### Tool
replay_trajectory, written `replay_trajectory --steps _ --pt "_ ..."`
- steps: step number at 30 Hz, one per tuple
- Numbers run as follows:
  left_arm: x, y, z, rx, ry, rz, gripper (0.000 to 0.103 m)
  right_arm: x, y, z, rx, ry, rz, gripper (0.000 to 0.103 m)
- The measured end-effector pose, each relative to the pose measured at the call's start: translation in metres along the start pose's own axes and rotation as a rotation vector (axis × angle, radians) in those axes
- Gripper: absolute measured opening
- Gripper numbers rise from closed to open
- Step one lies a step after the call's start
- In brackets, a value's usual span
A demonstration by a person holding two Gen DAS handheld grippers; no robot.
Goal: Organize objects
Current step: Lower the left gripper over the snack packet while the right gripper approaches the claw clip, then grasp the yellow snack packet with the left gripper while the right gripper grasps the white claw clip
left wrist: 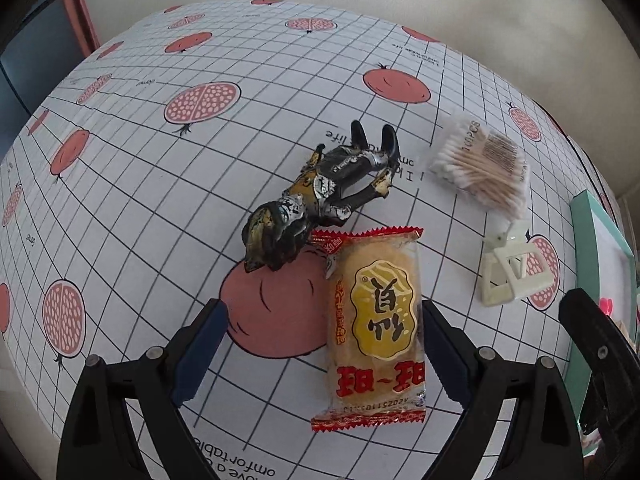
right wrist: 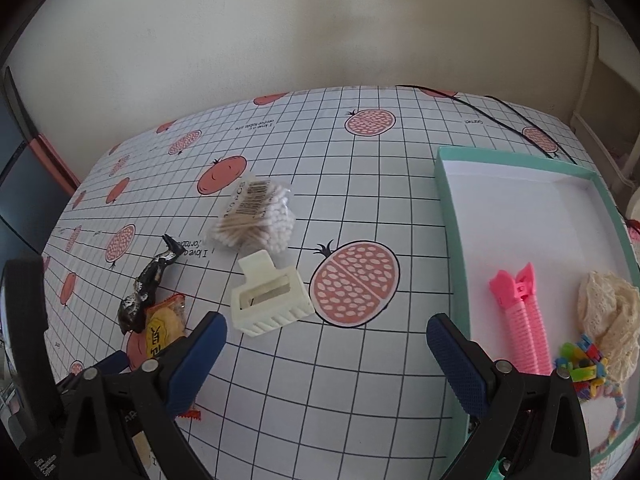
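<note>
Now I go for the snack packet [left wrist: 376,332].
It lies flat on the worktop [left wrist: 160,184] between the wide-open, empty fingers of my left hand-held gripper [left wrist: 320,352]; next I should lower, close, and carry it to the tray [right wrist: 452,216].

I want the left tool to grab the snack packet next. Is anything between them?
Nothing visible is. The snack packet already lies between the open fingers of the left tool. The toy figure only touches its far end, beyond the fingertips.
</note>
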State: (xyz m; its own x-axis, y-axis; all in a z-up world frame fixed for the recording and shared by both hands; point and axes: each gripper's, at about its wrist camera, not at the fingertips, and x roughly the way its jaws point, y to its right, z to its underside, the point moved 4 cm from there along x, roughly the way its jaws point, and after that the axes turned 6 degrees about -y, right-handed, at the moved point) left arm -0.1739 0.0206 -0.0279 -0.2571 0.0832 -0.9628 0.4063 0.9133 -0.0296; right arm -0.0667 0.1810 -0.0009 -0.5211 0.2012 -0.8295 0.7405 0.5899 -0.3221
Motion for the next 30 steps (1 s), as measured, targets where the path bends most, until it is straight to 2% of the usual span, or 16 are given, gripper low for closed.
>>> replay_trajectory --steps 5,17,23,30 --pt "0.0 0.0 0.0 0.006 -0.004 0.0 0.094 0.01 -0.009 -0.004 -0.039 -0.024 -0.011 0.102" --pt "0.003 0.003 0.002 0.047 -0.007 -0.065 0.094 0.037 -0.019 -0.005 -0.081 -0.087 -0.01 0.102" --pt "0.003 0.001 0.001 0.042 -0.007 -0.066 0.094 0.047 -0.023 -0.002 -0.103 -0.112 0.0 0.101" --pt "0.004 -0.001 0.001 0.041 0.0 -0.068 0.094 0.048 -0.023 -0.001 -0.104 -0.115 0.0 0.091"
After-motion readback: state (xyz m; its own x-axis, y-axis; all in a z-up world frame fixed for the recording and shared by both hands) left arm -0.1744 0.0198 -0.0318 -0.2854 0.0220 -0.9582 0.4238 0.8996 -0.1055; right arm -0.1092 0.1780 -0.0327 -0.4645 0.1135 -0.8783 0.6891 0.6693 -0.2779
